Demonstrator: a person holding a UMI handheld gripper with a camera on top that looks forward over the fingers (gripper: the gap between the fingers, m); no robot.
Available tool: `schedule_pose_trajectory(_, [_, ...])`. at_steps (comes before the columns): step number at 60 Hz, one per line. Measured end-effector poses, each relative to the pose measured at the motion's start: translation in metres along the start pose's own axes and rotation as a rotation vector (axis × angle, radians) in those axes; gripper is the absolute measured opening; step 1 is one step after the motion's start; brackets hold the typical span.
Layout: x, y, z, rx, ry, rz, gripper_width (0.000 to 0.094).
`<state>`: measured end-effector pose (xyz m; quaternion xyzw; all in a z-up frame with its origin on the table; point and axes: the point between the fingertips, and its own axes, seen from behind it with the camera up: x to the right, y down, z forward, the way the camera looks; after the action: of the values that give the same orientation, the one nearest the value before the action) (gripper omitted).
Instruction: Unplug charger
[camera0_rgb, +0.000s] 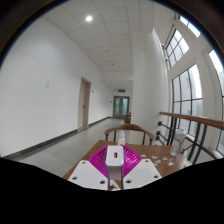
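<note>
Nearest the lens, the tool (115, 172) showed its two white fingers (90, 175) with magenta pads (101, 158) on their inner faces, and a small white charger (115, 155) sat upright between the pads. Both pads appeared to touch its sides, so the tool looked pinched on the charger rather than spread — though the contact was small in the view and hard to confirm. Under the fingers lay a wooden worktop (160, 155), with a wooden chair (130, 131) just beyond it and a wooden rail (195, 122) running along tall windows (190, 90) to the right. A long white corridor stretched ahead to a door (120, 105) at its far end. What the charger was plugged into was hidden by the fingers, so the socket's position could not be told. The risk from here seemed to be the grip: a hold on only the charger's top could slip off when pulled. A pull at an angle — rather than straight out along the pins — might jam them or drag the socket along the worktop. A sudden release could also send the tool jerking toward the chair.
</note>
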<state>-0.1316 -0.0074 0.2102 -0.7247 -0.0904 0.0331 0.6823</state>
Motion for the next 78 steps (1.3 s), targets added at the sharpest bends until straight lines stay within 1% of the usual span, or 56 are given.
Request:
schedule_pose_trajectory(4, [0.027, 0.001, -0.012, -0.002, 0.043, -0.021, 0.0137])
schedule_pose_trajectory(8, [0.048, 0.015, -0.019, -0.028, 0.056, -0.014, 0.0138])
schedule_pose_trajectory(13, [0.083, 0.048, -0.028, -0.102, 0.111, -0.027, 0.0138])
schedule_pose_trajectory(20, [0.126, 0.115, -0.04, -0.231, 0.151, -0.011, 0.0144])
schedule_pose_trajectory(27, [0.153, 0.172, -0.043, -0.348, 0.168, 0.014, 0.0149])
schedule_pose_trajectory(32, [0.16, 0.197, -0.04, -0.397, 0.161, 0.024, 0.0153])
schedule_pose_trajectory(41, [0.158, 0.215, -0.031, -0.426, 0.14, 0.045, 0.0178])
schedule_pose_trajectory(46, [0.161, 0.213, -0.025, -0.407, 0.142, 0.047, 0.02])
schedule_pose_trajectory(51, [0.162, 0.214, -0.021, -0.421, 0.136, 0.057, 0.0222])
schedule_pose_trajectory(52, [0.162, 0.215, -0.021, -0.426, 0.133, 0.061, 0.0244])
schedule_pose_trajectory(53, [0.161, 0.216, -0.021, -0.432, 0.128, 0.067, 0.0345])
schedule_pose_trajectory(55, [0.161, 0.219, -0.022, -0.444, 0.125, 0.083, 0.0459])
schedule_pose_trajectory(56, [0.161, 0.22, -0.023, -0.449, 0.125, 0.09, 0.0534])
schedule_pose_trajectory(57, [0.161, 0.221, -0.023, -0.453, 0.127, 0.095, 0.0574])
schedule_pose_trajectory(58, [0.161, 0.222, -0.024, -0.456, 0.127, 0.099, 0.0555])
schedule_pose_trajectory(61, [0.162, 0.223, -0.027, -0.454, 0.13, 0.106, 0.0636])
schedule_pose_trajectory(65, [0.162, 0.223, -0.035, -0.454, 0.128, 0.102, 0.0801])
schedule_pose_trajectory(66, [0.162, 0.223, -0.036, -0.453, 0.129, 0.1, 0.0884])
schedule_pose_trajectory(67, [0.163, 0.223, -0.038, -0.451, 0.131, 0.097, 0.0855])
schedule_pose_trajectory(69, [0.164, 0.221, -0.041, -0.442, 0.134, 0.094, 0.0843])
schedule_pose_trajectory(78, [0.161, 0.206, -0.068, -0.406, 0.12, 0.115, 0.0849])
